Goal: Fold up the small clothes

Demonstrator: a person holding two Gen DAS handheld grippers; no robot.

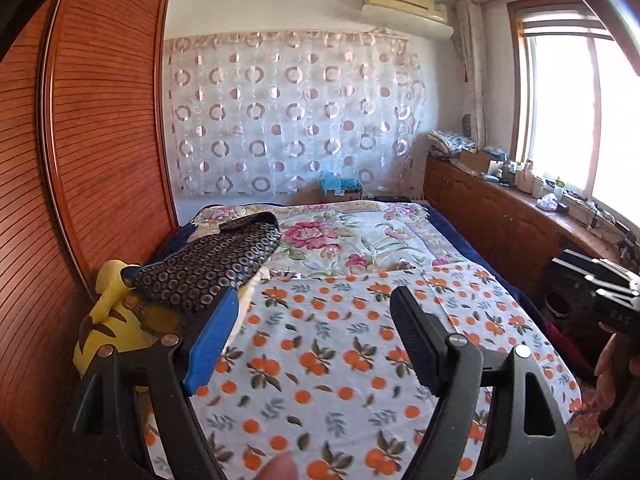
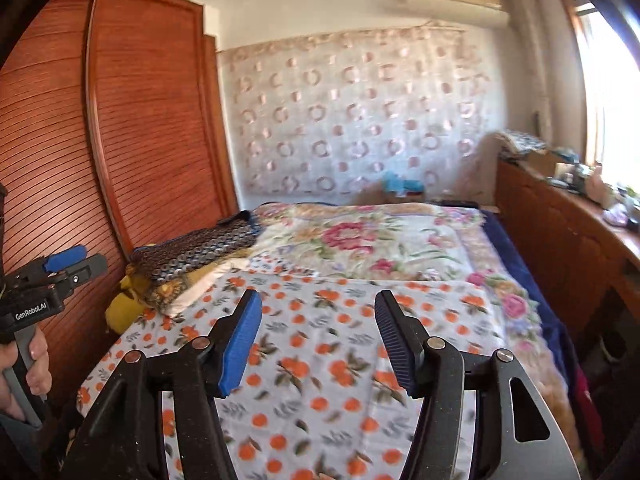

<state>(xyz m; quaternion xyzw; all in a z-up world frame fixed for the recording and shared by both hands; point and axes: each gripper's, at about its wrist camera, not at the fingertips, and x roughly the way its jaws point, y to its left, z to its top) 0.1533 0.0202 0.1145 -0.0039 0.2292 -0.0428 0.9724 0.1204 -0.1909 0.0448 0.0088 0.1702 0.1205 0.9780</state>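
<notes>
- Left wrist view: the dark ring-patterned garment (image 1: 212,268) lies folded at the bed's (image 1: 452,236) left edge by the wooden wardrobe (image 1: 100,120), resting on a yellow plush toy (image 1: 108,332). The left gripper (image 1: 316,344) hangs over the orange-print sheet (image 1: 328,360), fingers (image 1: 212,340) released, nothing between them. A wooden counter (image 1: 492,216) cluttered with bottles runs beneath the window.
- Right wrist view: the same garment (image 2: 200,250) sits flat on a small cloth stack, well ahead-left. The right gripper (image 2: 316,340) stands spread apart and empty above the sheet (image 2: 320,360); the floral quilt (image 2: 360,240) lies beyond.
</notes>
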